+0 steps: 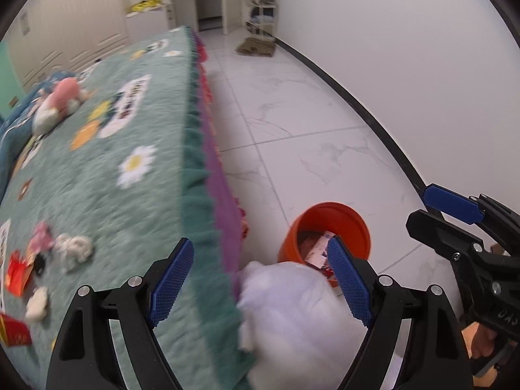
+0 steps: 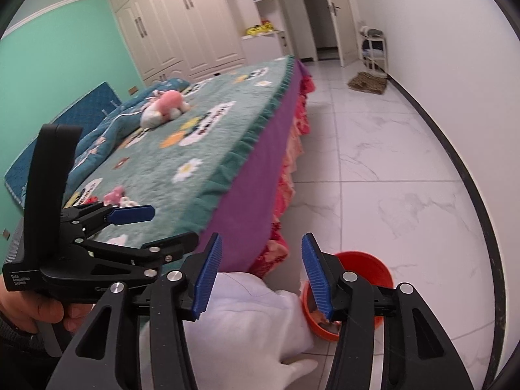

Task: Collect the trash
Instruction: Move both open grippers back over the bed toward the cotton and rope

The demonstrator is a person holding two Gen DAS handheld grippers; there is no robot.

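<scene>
An orange bin (image 1: 325, 237) stands on the floor beside the bed and holds wrappers (image 1: 320, 250); it also shows in the right wrist view (image 2: 364, 276). My left gripper (image 1: 260, 282) is open and empty, above the bed's edge. A white crumpled tissue (image 1: 292, 321) is blurred below and between its fingers, apparently in mid-air. My right gripper (image 2: 261, 276) is open, with the same white tissue (image 2: 247, 325) below it. Scraps lie on the green bedspread: a white paper wad (image 1: 76, 248), a pink scrap (image 1: 40, 235), red wrappers (image 1: 18, 273).
The bed (image 2: 208, 149) with a purple side fills the left; a pink plush toy (image 2: 164, 105) lies on it. White tiled floor (image 1: 308, 123) spreads to the right up to a white wall. A mat (image 1: 256, 47) and a shelf stand far off.
</scene>
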